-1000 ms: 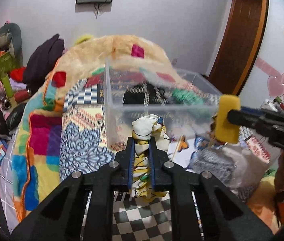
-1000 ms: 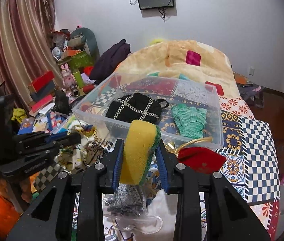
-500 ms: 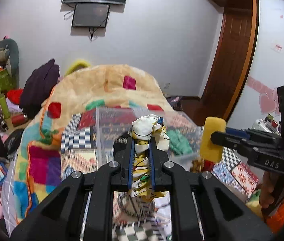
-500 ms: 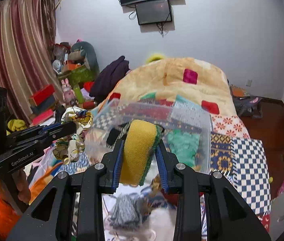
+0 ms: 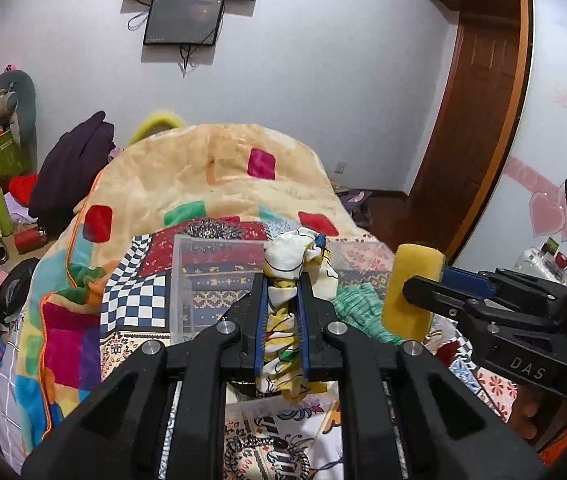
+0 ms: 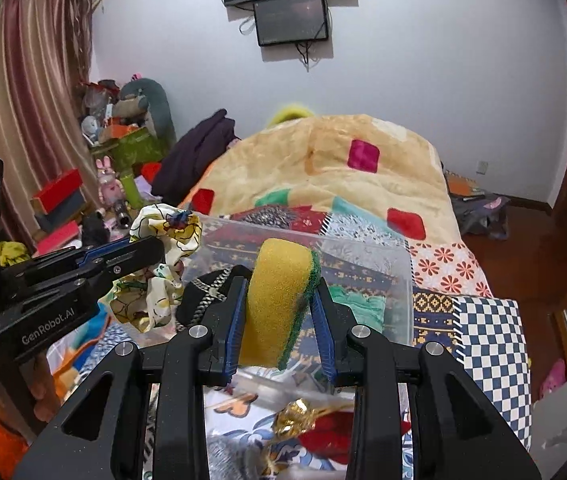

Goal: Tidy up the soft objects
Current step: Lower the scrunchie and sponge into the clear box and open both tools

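Left wrist view: close behind its own fingers, facing 12 o'clock over the bed [image 5: 219, 168].
Right wrist view: alike, set further right.
Shared: clear box [image 5: 187, 280] [image 6: 399, 276], wall screen [image 5: 183, 20] [image 6: 291, 20], each other's gripper.

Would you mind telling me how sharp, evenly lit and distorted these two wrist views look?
Left wrist view: even indoor light, no glare; the door frame bows from fisheye distortion, corners vignette black, and the patterned cloth in the left gripper is sharp. Right wrist view: the same bowing in the curtain; the sponge is crisp.
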A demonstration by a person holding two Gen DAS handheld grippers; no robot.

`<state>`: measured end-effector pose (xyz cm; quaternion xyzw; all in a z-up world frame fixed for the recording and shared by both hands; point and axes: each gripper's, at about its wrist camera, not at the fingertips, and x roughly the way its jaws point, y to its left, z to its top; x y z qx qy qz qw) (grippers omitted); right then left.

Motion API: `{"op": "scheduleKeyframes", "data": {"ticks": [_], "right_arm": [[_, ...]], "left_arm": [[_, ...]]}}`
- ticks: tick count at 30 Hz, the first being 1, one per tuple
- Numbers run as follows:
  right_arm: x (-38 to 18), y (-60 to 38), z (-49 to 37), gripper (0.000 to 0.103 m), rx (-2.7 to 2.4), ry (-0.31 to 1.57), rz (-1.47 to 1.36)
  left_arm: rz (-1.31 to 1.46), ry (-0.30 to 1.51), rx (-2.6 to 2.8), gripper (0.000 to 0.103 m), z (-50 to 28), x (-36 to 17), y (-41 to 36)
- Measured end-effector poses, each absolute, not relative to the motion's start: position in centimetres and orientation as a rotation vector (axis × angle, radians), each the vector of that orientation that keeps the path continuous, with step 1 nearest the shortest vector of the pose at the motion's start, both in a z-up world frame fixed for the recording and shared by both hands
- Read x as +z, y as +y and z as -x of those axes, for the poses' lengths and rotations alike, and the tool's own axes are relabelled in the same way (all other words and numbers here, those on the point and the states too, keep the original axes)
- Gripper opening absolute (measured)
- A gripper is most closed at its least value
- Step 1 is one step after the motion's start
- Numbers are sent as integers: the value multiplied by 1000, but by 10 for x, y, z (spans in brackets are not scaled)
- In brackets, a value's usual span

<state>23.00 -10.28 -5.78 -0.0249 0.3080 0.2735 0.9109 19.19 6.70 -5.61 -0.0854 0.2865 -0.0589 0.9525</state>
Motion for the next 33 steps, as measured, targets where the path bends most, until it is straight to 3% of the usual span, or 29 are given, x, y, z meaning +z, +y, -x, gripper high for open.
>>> {"op": "scheduleKeyframes", "data": {"ticks": [17,20,22,25,29,33], "right_arm": [[-94,-84,-255,29,519,794,162],[-94,-85,-255,33,527,805,155],[-93,-88,-254,48,530,806,143],[-87,-92,-249,60,520,774,137],[-75,-99,-243,65,525,736,124],[-59,-111,-230,79,523,679,109]], "left_arm": [[131,723,-110,13,-228,-98,55],[126,735,-108,21,-228,-99,54],[123,731,-104,33,-227,-97,55],[116,705,-86,50,-221,-91,56],[105,671,-82,57,-211,-80,56],[98,632,-85,71,-195,-65,57]]}}
